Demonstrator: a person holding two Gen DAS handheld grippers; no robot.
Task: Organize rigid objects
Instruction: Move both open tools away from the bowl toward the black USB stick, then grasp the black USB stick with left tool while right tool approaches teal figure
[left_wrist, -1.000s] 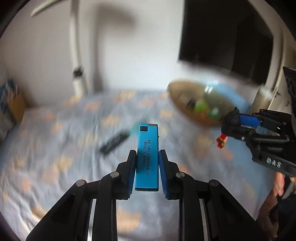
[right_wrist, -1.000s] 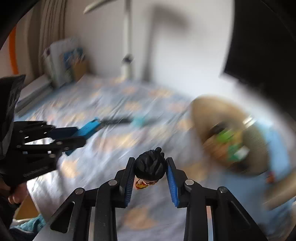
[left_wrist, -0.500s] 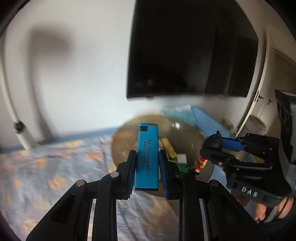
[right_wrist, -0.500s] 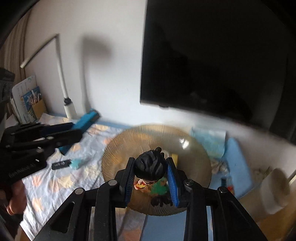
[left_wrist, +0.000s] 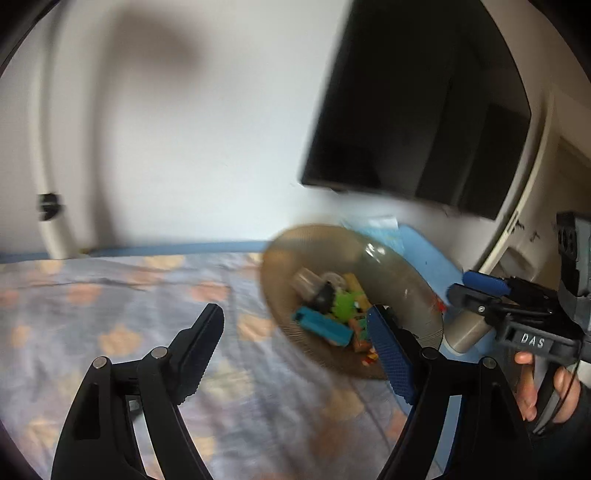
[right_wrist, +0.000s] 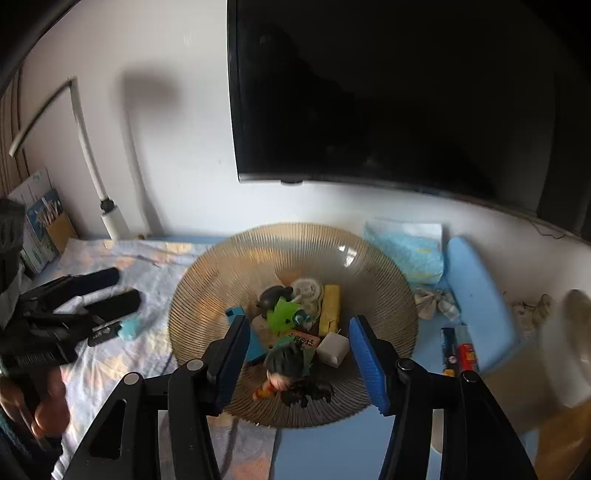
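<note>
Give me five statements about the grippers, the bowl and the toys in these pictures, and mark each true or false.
1. The left gripper holds the blue lighter. False: its jaws stand open and the lighter lies in the ribbed bowl.
2. The right gripper is open. True.
3. The dark-haired toy figure lies in the bowl. True.
4. The bowl is empty. False: it holds several small things, among them a yellow block.
5. A black USB stick lies on the bedsheet outside the bowl. True.
</note>
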